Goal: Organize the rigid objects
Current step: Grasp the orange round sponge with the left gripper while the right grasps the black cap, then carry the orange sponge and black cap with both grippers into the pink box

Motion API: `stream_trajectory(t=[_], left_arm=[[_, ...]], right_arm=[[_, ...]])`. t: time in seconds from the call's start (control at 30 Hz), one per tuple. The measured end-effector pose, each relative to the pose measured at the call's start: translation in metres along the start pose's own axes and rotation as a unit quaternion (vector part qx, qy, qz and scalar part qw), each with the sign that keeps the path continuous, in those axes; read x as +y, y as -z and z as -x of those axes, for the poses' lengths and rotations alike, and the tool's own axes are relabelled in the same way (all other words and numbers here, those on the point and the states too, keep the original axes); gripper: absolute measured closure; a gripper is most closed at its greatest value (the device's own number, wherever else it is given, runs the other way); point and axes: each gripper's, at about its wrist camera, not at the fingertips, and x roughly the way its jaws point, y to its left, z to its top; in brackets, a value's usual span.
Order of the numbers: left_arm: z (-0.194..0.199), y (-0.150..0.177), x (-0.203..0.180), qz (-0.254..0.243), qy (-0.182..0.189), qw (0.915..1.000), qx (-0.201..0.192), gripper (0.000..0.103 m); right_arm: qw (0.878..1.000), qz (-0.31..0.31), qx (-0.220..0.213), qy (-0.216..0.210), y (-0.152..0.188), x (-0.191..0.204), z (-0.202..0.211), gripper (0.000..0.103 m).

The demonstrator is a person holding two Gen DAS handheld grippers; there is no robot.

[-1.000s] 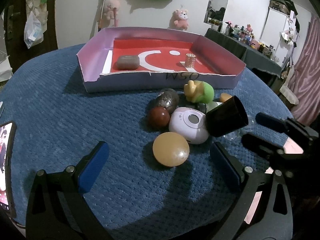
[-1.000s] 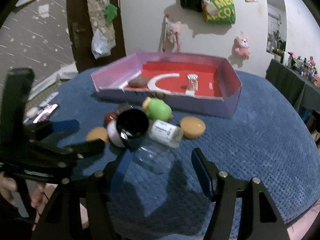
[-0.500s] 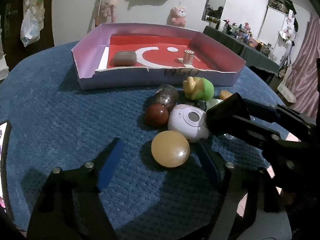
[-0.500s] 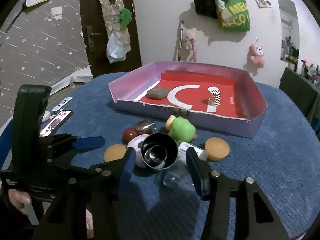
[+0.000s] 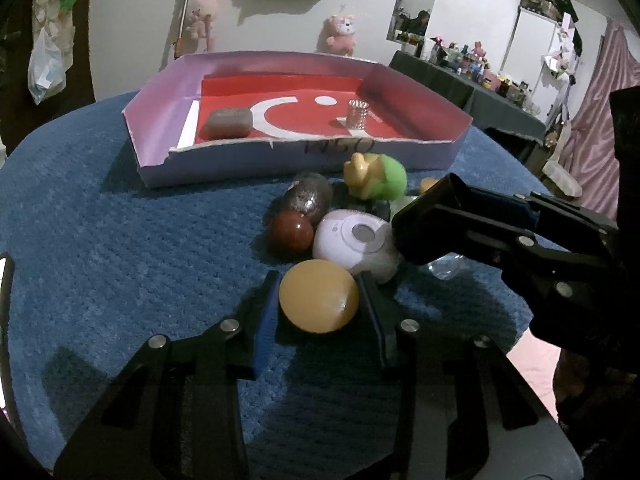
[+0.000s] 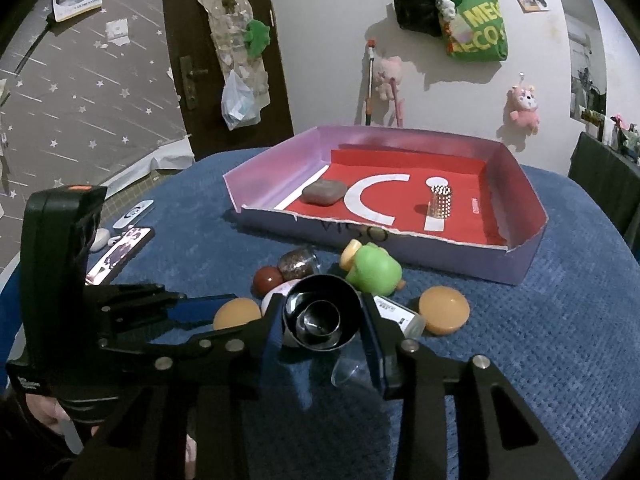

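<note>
While the left gripper (image 5: pixel 318 300) pinches the orange ball (image 5: pixel 319 297) on the blue table cover (image 5: pixel 120 248), the right gripper (image 6: pixel 322 320) clamps a black cup (image 6: pixel 322 317) on its side. Both objects sit in the cluster near the cover's middle, just before the front wall of the cardboard tray (image 6: pixel 440 250), which holds a brown stone (image 6: pixel 324 192) and a metal cylinder (image 6: pixel 440 201).
</note>
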Motion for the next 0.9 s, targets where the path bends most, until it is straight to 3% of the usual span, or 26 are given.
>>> stream_trajectory(t=[0.9], left_arm=[[0.015,-0.053,0.001,-0.004,0.009,0.9992,-0.038,0.067]], right_arm=[[1.0,0.003,-0.011,-0.005,-0.032,-0.011,0.003,0.064]])
